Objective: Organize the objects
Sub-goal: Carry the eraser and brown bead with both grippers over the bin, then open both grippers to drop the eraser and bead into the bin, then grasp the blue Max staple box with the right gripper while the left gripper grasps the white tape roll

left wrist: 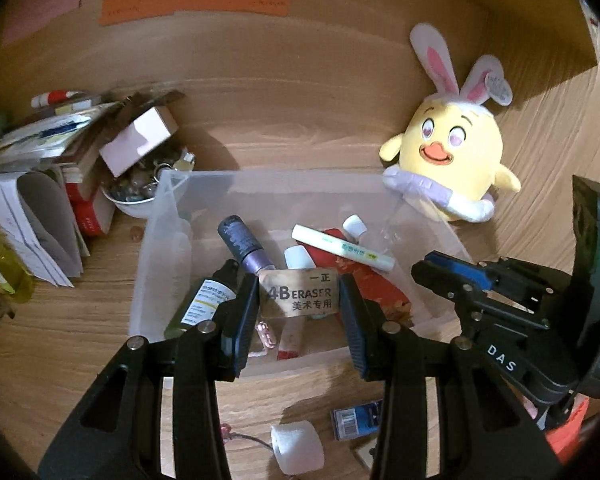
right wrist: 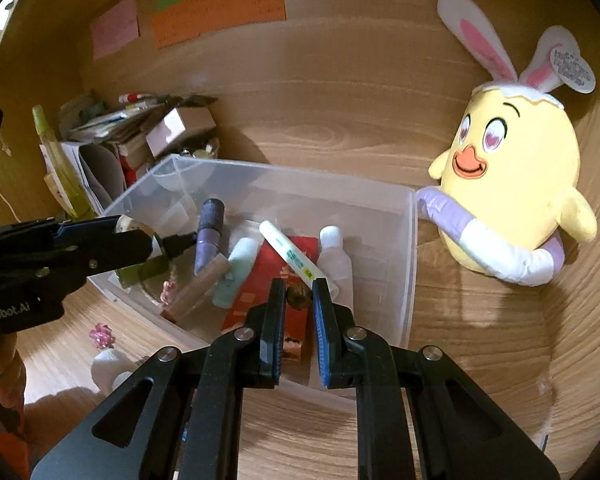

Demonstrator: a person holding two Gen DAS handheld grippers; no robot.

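Clear plastic bin (left wrist: 168,240) is being hovered over by both grippers. An eraser (left wrist: 300,294) is being clamped by the left gripper (left wrist: 300,300); a small brown object (right wrist: 298,296) is being pinched by the right gripper (right wrist: 298,300). Beside the bin, a yellow chick plush (right wrist: 512,184) is being leaned against the wood wall.

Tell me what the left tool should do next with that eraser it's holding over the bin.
Probably open and let it drop. The left tool grips the 4B eraser above the inside of the clear bin, where pens and bottles already lie, so releasing should land it inside. The right tool is apart.
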